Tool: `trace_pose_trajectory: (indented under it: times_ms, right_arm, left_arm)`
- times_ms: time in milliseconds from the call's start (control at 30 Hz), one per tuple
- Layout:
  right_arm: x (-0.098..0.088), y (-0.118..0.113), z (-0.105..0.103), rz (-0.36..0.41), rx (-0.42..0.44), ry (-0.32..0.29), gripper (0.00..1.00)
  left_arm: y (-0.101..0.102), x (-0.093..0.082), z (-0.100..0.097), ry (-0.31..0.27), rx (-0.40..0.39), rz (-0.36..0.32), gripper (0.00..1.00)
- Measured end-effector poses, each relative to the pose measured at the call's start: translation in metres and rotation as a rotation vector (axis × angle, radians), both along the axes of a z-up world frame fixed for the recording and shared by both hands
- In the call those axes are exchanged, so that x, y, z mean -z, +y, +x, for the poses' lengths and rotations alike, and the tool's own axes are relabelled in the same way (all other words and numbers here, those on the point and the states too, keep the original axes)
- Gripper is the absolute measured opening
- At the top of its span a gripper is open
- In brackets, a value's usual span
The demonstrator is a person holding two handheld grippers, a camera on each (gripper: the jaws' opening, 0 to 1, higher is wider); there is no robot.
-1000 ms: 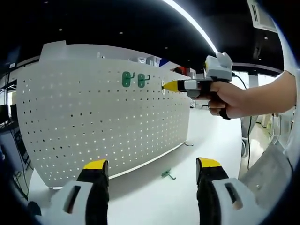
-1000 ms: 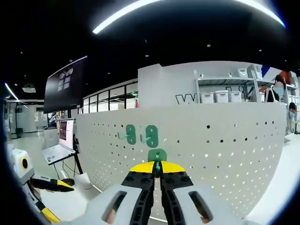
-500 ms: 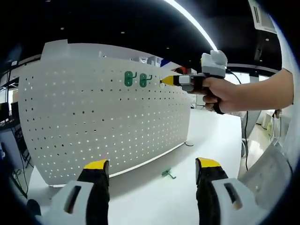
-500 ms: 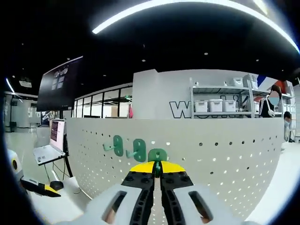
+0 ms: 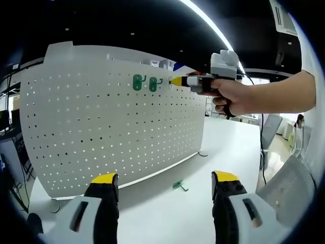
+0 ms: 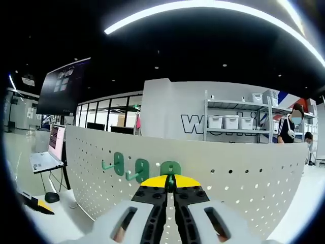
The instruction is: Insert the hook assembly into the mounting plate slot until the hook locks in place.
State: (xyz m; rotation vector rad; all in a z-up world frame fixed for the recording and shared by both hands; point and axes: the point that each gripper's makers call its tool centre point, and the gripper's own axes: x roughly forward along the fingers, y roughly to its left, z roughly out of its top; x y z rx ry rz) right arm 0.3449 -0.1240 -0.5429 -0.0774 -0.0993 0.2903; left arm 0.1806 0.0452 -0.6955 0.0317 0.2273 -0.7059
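Against the pegboard: third hook in the claw

Nearest, the left claw [image 5: 165, 185] hangs spread over the white bench [image 5: 228, 147], one loose green hook [image 5: 179, 186] lying beyond. The right claw [image 6: 170, 181] pinches a green hook [image 6: 170, 168], mostly hidden, at the pegboard [image 6: 244, 178] top row. Two mounted hooks [image 6: 128, 166] jut outward beside it

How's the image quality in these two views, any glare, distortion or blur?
Left gripper view: fisheye bows the pegboard; a ceiling light strip glares. Right gripper view: the same bowing, another bright strip; the right gripper looks sharp, the far shelves soft.
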Motion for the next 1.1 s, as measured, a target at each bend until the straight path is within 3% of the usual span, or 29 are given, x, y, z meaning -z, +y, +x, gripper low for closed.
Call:
trace_pose_trajectory:
  times_ms: [733,1100]
  right_arm:
    - [0.007,0.000,0.015,-0.005,0.014,0.009,0.01]
    - [0.008,0.001,0.020,0.009,0.120,0.002,0.02]
  left_arm:
    - [0.011,0.000,0.000,0.011,-0.030,-0.002,0.75]
    - [0.012,0.004,-0.002,0.023,-0.035,-0.007,0.75]
